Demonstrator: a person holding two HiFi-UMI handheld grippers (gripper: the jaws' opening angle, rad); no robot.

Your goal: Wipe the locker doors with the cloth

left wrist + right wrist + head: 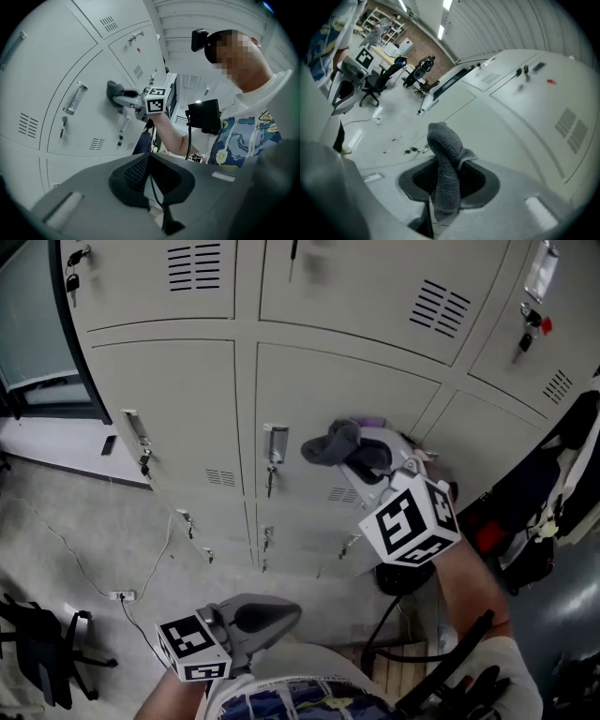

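A grey cloth point(330, 442) is bunched against a pale grey locker door point(319, 399) in the middle row of the head view. My right gripper point(364, 461) is shut on the cloth, whose free end sticks out past the jaws. In the right gripper view the cloth point(443, 164) stands up from the closed right gripper point(446, 190), with the locker door point(497, 131) close ahead. My left gripper point(267, 615) hangs low near the person's body, away from the lockers, shut and holding nothing. The left gripper view shows the left gripper point(152, 187) with jaws together, and the cloth point(112, 89) on the door.
Door handles point(275, 442) and keys point(270, 479) stick out of the locker fronts. Dark bags and jackets point(534, 512) hang at the right. A black office chair point(37, 652) stands at lower left, with a cable and power strip point(122, 595) on the concrete floor.
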